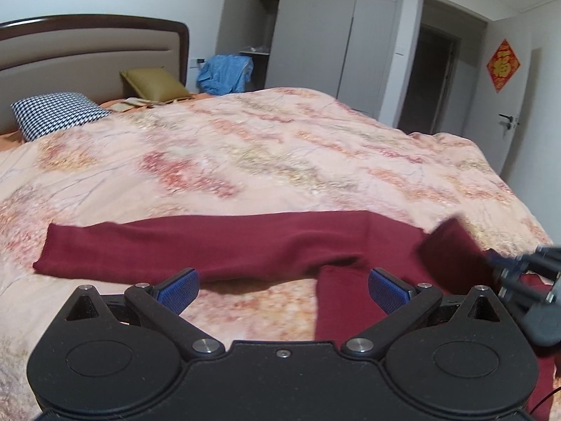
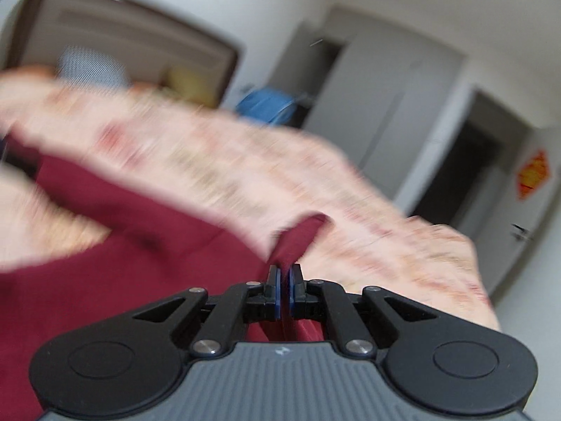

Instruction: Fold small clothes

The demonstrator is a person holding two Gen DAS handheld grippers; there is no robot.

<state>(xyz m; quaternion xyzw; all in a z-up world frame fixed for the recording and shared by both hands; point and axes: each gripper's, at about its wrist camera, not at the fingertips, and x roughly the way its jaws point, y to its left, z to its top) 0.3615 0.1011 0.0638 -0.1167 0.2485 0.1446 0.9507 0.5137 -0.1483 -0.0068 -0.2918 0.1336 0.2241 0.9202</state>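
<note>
One maroon garment (image 1: pixel 210 245): right gripper (image 2: pixel 284 280) fingers clench it, left gripper (image 1: pixel 282 286) fingers spread empty.

Left hand-held gripper (image 1: pixel 283 287): jaws spread wide, blue pads (image 1: pixel 178 289) well apart with nothing between them, pointing forward and somewhat downward. Right hand-held gripper (image 2: pixel 284 293): jaws closed, its blue pads (image 2: pixel 277 291) pinching a fold of the dark red garment (image 2: pixel 140 263), which rises from between the fingertips; its own view is heavily motion-blurred and tilted. In the left wrist view the right hand-held gripper (image 1: pixel 491 263) shows blurred at the right edge, fingers toward the left, with a flap of the garment hanging from its tips.
</note>
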